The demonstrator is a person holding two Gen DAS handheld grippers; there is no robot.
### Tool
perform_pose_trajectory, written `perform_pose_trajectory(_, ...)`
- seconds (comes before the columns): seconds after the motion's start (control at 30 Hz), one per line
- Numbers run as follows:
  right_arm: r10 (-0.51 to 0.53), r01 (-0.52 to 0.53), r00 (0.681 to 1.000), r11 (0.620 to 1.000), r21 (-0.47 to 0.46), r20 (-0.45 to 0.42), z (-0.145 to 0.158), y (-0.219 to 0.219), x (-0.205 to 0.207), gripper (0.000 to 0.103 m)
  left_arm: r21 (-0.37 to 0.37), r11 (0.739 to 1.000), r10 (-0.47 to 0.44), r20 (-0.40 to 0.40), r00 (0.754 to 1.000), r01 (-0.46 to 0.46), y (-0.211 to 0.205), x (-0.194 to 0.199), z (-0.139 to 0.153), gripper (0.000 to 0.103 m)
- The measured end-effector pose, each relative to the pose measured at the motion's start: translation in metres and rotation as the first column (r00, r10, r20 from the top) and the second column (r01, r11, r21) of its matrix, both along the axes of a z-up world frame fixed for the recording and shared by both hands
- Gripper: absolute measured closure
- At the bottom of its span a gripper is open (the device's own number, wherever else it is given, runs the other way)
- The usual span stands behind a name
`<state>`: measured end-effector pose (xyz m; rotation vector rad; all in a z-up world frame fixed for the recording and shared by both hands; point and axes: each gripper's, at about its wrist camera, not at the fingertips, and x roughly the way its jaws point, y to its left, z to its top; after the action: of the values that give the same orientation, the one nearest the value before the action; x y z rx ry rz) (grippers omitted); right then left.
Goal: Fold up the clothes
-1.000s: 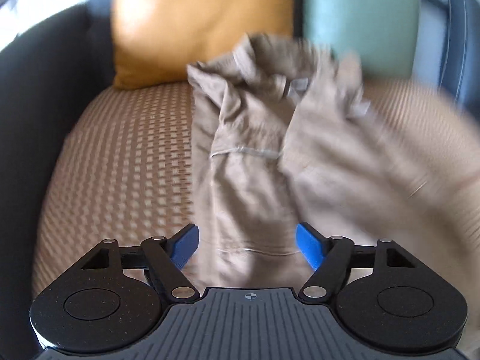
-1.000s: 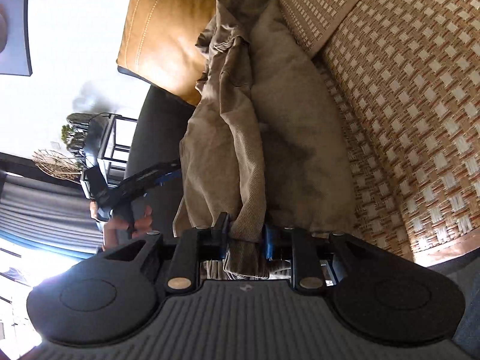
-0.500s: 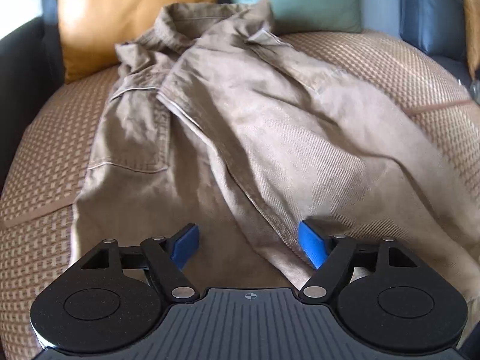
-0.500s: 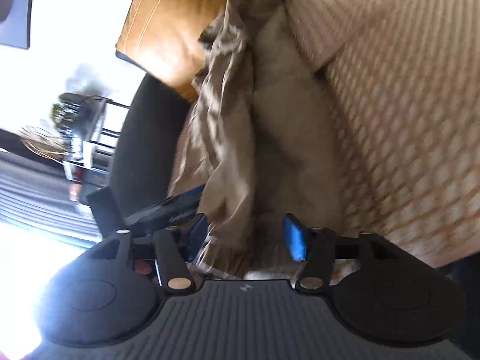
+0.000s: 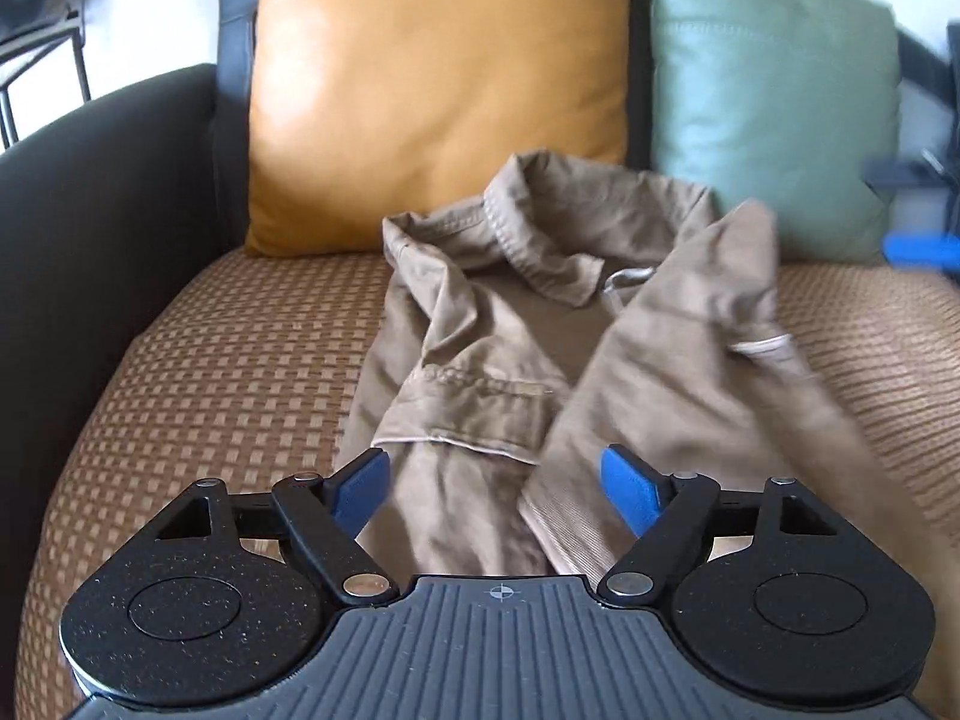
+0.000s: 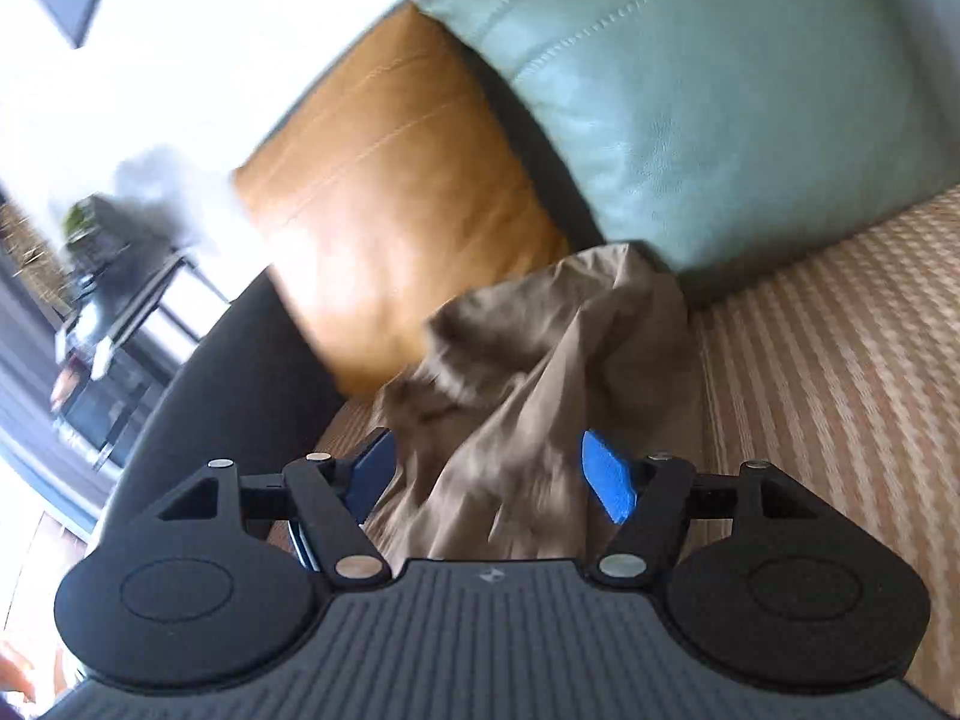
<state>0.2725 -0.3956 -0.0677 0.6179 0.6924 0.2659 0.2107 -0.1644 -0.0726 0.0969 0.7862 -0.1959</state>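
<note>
A khaki button-up shirt (image 5: 492, 360) lies crumpled on the woven brown seat cushion (image 5: 228, 372) of a dark sofa, its collar just in front of the mustard-yellow leather pillow (image 5: 432, 90) and the pale green pillow (image 5: 774, 102) beside it. One side of the shirt is thrown across toward the middle, its edge blurred. The left gripper (image 5: 498, 483) hangs above the shirt's near hem, its blue pads parting wide and pressing on nothing, cloth showing beneath the gap. The right gripper (image 6: 489, 477), seen tilted from the green pillow's side of the shirt, is likewise opening, its blue pads clear of the bunched fabric under them. Beyond the sofa arm (image 5: 90, 192), on the yellow pillow's side, stands a metal-framed side table (image 6: 126, 312).
</note>
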Motion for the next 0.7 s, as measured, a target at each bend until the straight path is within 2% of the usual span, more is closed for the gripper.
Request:
perform_pose_trajectory(0.1,0.001,-0.001,0.999,1.0,0.003,-0.045,-0.028,0.004,0.04,0.03,-0.056,0.998,0.0,-0.009,1.0,0.0,0.001,0.01,-0.009,0.018)
perform_pose_trajectory(0.13,0.006,-0.006,0.998,1.0,0.005,-0.07,-0.038,0.005,0.05,0.033,-0.073,0.997,-0.006,-0.01,1.0,0.006,-0.001,0.015,-0.013,0.021)
perform_pose_trajectory(0.17,0.016,-0.015,0.996,1.0,0.008,-0.093,-0.047,0.007,0.059,0.05,-0.072,0.997,-0.014,-0.001,1.0,0.014,-0.003,0.017,-0.015,0.03)
perform_pose_trajectory(0.2,0.05,-0.048,0.994,0.999,0.018,-0.101,-0.053,0.007,0.065,0.072,-0.065,0.998,-0.021,0.01,1.0,0.021,-0.005,0.017,-0.016,0.034)
perform_pose_trajectory(0.23,0.047,-0.045,0.994,0.999,0.024,-0.096,-0.057,0.003,0.067,0.101,-0.058,0.998,-0.028,0.021,0.999,0.029,-0.007,0.018,-0.017,0.043)
perform_pose_trajectory(0.27,0.045,-0.042,0.995,0.999,0.03,-0.09,-0.062,-0.002,0.068,0.102,-0.05,0.998,-0.043,0.025,0.999,0.045,-0.011,0.019,-0.019,0.058)
perform_pose_trajectory(0.3,0.038,-0.035,0.995,0.999,0.034,-0.088,-0.066,-0.006,0.07,0.102,-0.042,0.997,-0.062,0.026,0.998,0.063,-0.015,0.02,-0.021,0.06)
perform_pose_trajectory(0.33,0.002,0.001,0.994,1.0,0.029,-0.11,-0.076,-0.013,0.072,0.102,-0.033,0.996,-0.081,0.027,0.996,0.082,-0.019,0.021,-0.023,0.059)
perform_pose_trajectory(0.4,-0.065,0.068,0.986,0.998,0.015,-0.151,-0.095,-0.024,0.075,0.102,0.058,0.991,-0.121,0.061,0.991,0.118,-0.033,0.02,-0.031,0.051)
perform_pose_trajectory(0.47,-0.078,0.079,0.98,0.997,0.001,-0.181,-0.117,-0.023,0.078,0.102,0.155,0.977,-0.163,0.094,0.982,0.148,-0.047,0.017,-0.04,0.043)
perform_pose_trajectory(0.57,-0.118,0.125,0.973,0.992,0.024,-0.196,-0.142,-0.021,0.076,0.101,0.246,0.956,-0.201,0.148,0.968,0.161,-0.06,0.01,-0.048,0.039)
perform_pose_trajectory(0.67,-0.147,0.165,0.972,0.982,0.087,-0.186,-0.153,-0.028,0.069,0.102,0.219,0.963,-0.191,0.14,0.972,0.158,-0.057,0.014,-0.042,0.038)
perform_pose_trajectory(0.7,-0.152,0.172,0.97,0.981,0.091,-0.191,-0.152,-0.027,0.068,0.101,0.19,0.97,-0.181,0.129,0.975,0.155,-0.051,0.013,-0.034,0.036)
